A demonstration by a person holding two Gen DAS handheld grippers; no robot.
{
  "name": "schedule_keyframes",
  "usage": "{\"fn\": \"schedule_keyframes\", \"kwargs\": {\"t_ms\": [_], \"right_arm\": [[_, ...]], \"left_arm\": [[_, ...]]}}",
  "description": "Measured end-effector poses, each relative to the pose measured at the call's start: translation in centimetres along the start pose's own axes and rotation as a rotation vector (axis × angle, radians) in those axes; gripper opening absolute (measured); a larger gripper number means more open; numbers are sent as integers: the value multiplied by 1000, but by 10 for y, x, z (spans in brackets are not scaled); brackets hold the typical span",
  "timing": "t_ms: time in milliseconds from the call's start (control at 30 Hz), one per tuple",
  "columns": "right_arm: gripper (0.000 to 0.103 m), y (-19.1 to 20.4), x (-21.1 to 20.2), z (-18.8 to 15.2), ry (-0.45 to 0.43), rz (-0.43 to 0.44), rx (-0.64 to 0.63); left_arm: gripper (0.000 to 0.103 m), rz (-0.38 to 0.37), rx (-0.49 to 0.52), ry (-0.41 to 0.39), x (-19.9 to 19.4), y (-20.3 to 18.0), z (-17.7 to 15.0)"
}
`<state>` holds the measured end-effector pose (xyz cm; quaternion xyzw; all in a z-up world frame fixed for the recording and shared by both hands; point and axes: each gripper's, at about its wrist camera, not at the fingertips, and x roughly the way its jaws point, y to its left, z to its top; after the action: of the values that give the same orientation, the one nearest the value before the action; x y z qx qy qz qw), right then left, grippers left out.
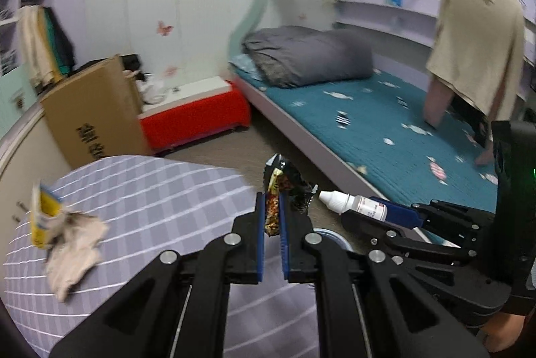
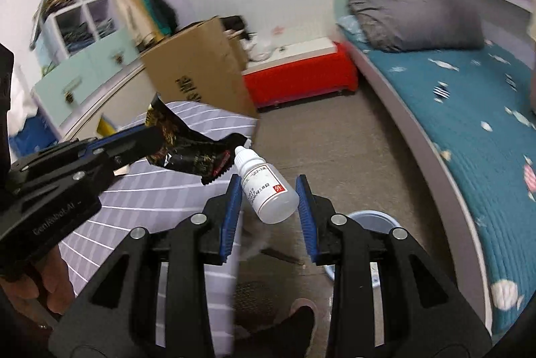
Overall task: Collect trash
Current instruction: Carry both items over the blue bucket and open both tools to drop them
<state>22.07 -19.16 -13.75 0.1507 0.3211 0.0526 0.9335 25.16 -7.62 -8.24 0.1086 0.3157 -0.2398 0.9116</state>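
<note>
My left gripper (image 1: 272, 200) is shut on a crumpled dark snack wrapper (image 1: 275, 190), which sticks out past the blue pads above the edge of the purple checked table (image 1: 150, 190). The right wrist view shows the same wrapper (image 2: 191, 153) in the left gripper (image 2: 150, 137). My right gripper (image 2: 271, 190) is shut on a small white dropper bottle (image 2: 268, 190) with a red-marked label, lying tilted between the pads. The left wrist view shows that bottle (image 1: 355, 203) held by its base in the right gripper (image 1: 378, 212). A light blue bin (image 2: 372, 219) stands on the floor below.
A crumpled tissue (image 1: 73, 244) and a yellow carton (image 1: 43, 217) lie on the table's left. A cardboard box (image 1: 97, 110) and a red chest (image 1: 201, 117) stand by the wall. A bed with a teal cover (image 1: 385, 123) runs along the right. A person's foot (image 2: 294, 317) is on the floor.
</note>
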Motion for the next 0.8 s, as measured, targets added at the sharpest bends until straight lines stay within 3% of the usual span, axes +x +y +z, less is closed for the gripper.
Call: {"fn": "schedule_keyframes", "kwargs": {"t_ms": [367, 667, 800], "right_arm": [[33, -114, -14, -52, 9, -108, 204], [33, -175, 9, -82, 25, -191, 335], [33, -191, 18, -88, 26, -215, 371]], "left_arm": [[8, -103, 90, 143, 80, -101, -21], [8, -119, 45, 316, 168, -117, -47], [10, -119, 9, 345, 196, -115, -47]]}}
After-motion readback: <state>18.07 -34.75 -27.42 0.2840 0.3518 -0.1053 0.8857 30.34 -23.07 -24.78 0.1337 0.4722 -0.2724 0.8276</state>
